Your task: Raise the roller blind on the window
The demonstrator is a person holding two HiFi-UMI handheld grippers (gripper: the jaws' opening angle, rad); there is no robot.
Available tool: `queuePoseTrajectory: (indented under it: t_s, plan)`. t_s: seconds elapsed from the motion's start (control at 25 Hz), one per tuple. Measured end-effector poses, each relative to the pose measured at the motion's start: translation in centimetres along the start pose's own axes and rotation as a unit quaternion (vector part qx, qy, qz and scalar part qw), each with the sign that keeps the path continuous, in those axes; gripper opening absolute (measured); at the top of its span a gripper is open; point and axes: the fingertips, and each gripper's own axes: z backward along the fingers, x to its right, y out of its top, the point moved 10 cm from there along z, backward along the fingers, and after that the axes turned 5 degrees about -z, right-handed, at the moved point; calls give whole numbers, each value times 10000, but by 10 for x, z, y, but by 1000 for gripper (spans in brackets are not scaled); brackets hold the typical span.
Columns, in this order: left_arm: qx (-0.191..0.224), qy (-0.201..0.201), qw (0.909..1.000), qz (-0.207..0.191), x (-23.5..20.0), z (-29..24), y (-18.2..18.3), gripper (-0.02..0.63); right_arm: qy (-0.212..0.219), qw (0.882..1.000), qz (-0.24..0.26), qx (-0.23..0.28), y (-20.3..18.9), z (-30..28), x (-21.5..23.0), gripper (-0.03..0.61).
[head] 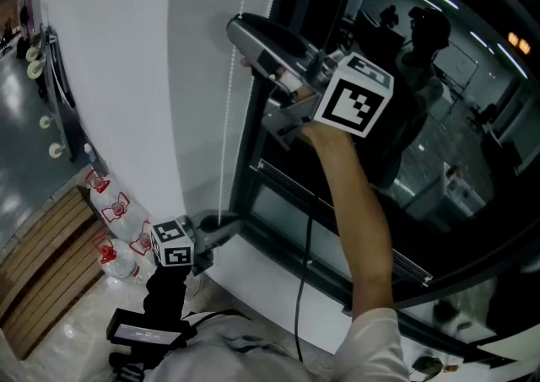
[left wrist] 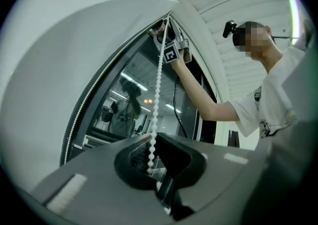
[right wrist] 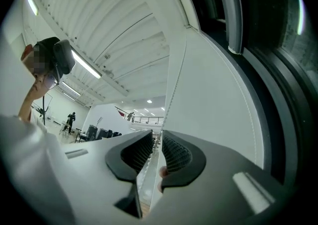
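Against the dark window frame (head: 253, 144), the head view alone shows both tools at once. The right gripper (head: 239, 38) is high beside the white roller blind (head: 118, 77), and the left gripper (head: 224, 226) is low near the sill. The bead chain (head: 225, 127) hangs straight between them. Only the left gripper view shows its jaws closed on the chain (left wrist: 157, 95), which climbs from them to the right gripper (left wrist: 163, 31) above. Only the right gripper view shows that gripper's jaws parted by a slim slit; the chain (right wrist: 174, 82) runs down into it, not pinched. The blind covers the pane left of the chain, and dark glass (head: 439, 119) lies to the right.
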Motion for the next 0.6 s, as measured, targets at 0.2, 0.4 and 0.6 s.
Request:
queuePoseTrajectory:
  t_s: [0.2, 0.4, 0.6]
  plan:
    - [11, -34, 10000, 6, -1, -1, -1, -2, 35, 10000, -23, -55, 2, -6, -2, 46]
    - [-6, -17, 10000, 29, 0, -2, -2, -2, 45, 9994, -325, -94, 3, -8, -1, 12]
    - [-1, 2, 10000, 61, -1, -1, -2, -2, 30, 9990, -331, -291, 4, -7, 0, 8]
